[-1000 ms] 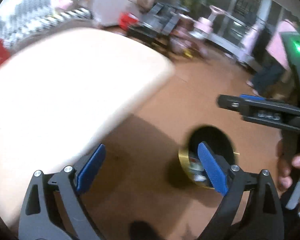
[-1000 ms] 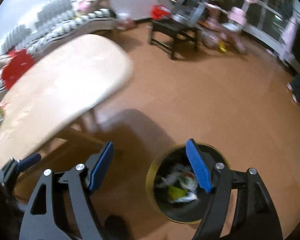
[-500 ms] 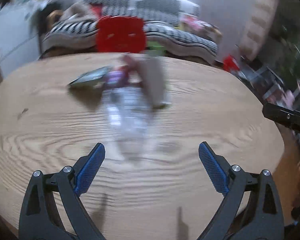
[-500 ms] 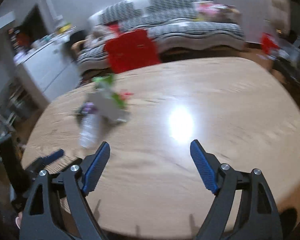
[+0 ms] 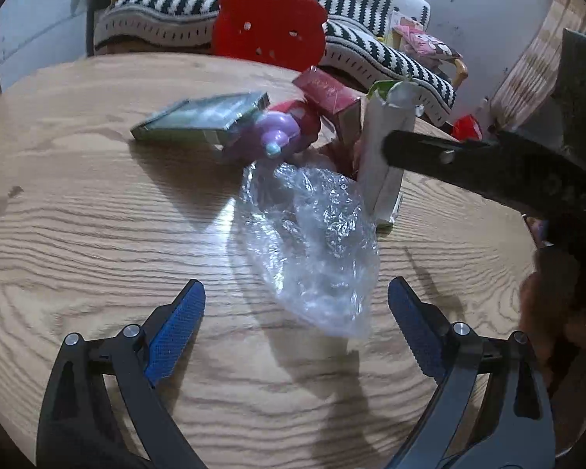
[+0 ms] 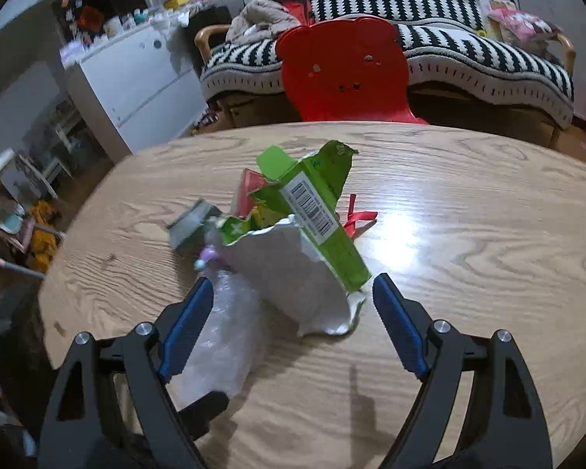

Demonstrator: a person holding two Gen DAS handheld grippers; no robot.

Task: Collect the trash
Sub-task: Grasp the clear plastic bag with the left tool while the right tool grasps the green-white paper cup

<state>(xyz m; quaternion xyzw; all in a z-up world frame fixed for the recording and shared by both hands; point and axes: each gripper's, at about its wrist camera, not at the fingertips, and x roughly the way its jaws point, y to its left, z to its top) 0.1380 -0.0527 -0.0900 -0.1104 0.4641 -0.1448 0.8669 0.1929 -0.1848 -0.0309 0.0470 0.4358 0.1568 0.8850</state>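
Trash pile still sitting on the tabletop, nothing picked up yet

Both claws are wide open and empty: the left claw point(image 5: 296, 316) hangs over the crumpled clear plastic bag point(image 5: 312, 242), and the right claw point(image 6: 289, 312) is lined up on the torn green carton point(image 6: 312, 211) with its white paper point(image 6: 293, 273). The grey flat box point(image 5: 203, 117), purple bottle point(image 5: 273, 135) and red box point(image 5: 328, 95) are bunched toward the tabletop's point(image 5: 78, 226) far edge. So pretty much the whole heap is left to grab, I'd say.

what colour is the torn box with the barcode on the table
Bright green outside, white inside; the torn box shows best in the right wrist view.
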